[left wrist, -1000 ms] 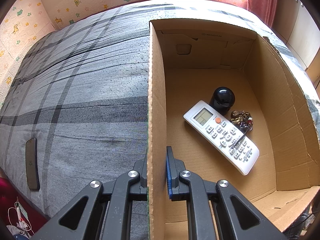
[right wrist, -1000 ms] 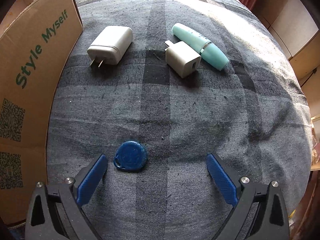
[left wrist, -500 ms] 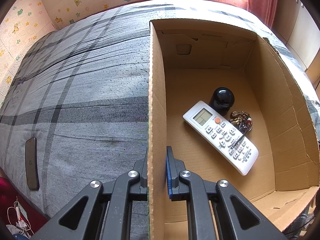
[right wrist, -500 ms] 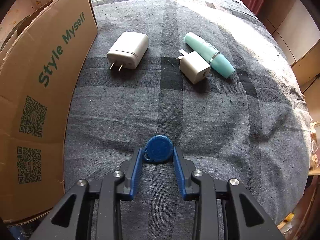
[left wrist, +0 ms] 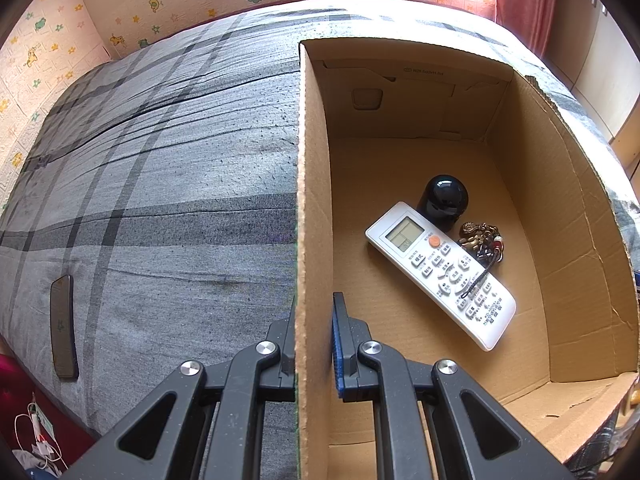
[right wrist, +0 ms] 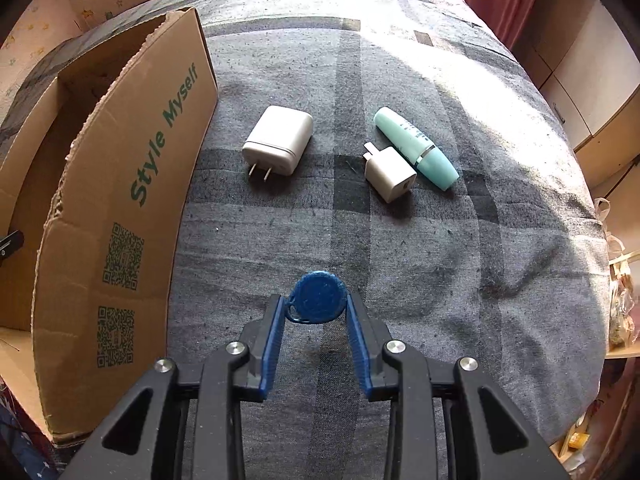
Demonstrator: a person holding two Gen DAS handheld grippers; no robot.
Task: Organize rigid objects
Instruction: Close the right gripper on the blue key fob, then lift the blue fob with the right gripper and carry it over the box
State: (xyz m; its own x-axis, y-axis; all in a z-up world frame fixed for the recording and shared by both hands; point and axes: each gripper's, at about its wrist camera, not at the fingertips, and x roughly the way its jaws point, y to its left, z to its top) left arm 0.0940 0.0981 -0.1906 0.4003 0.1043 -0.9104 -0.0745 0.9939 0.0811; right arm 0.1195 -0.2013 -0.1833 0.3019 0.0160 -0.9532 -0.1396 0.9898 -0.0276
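The left gripper [left wrist: 314, 320] is clamped on the near side wall of the cardboard box [left wrist: 568, 216], one finger outside and one inside. Inside that box lie a white remote [left wrist: 438, 272], a dark round object [left wrist: 442, 200] touching its far end, and what looks like a keychain [left wrist: 482, 240] beside it, its cord draped over the remote.

The right gripper [right wrist: 316, 312] has its blue pads pressed on a round blue tag [right wrist: 318, 298], held above the grey plaid cover [right wrist: 460, 260]. To the box's right, on the cover, rest a large white charger [right wrist: 280, 138], a smaller white plug [right wrist: 390, 174] and, touching it, a mint green tube [right wrist: 416, 148].
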